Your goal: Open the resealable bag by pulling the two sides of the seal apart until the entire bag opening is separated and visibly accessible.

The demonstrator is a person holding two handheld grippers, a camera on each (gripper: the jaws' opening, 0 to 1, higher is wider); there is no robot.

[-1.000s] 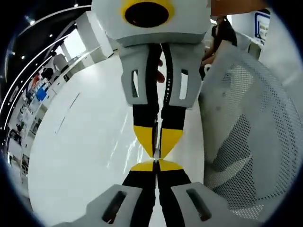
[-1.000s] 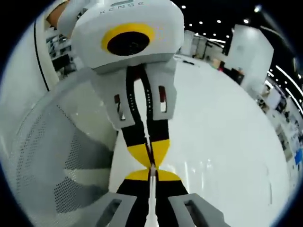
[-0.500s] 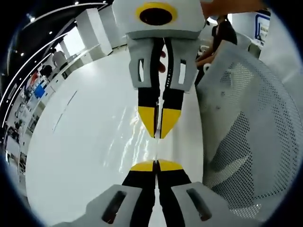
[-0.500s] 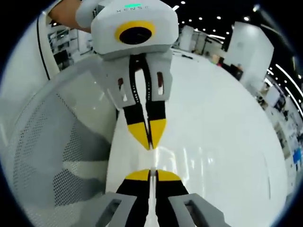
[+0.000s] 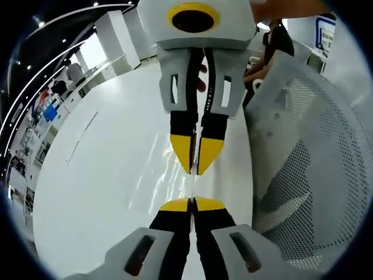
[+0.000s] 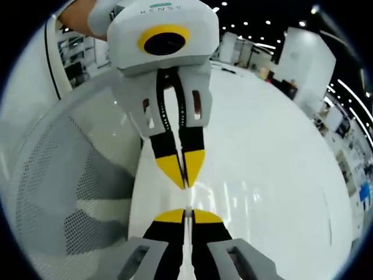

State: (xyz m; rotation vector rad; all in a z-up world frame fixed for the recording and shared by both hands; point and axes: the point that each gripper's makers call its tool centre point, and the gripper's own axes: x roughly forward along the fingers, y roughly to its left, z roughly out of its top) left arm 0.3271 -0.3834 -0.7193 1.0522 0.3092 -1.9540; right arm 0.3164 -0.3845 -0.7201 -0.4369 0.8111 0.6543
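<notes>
Left gripper view: the resealable bag [image 5: 193,185] is seen as a thin clear film, one lip pinched by the left gripper [image 5: 192,203], the other by the right gripper [image 5: 197,165], above the white table [image 5: 105,175]. Since a second ago, the tips have been drawn apart; the seal is judged parting.

Large open-plan office or lab hall: long white desk [image 5: 105,175], mesh office chair [image 5: 303,175], black ceiling with spotlights [image 6: 256,29], distant cluttered workstations [image 5: 44,108].
</notes>
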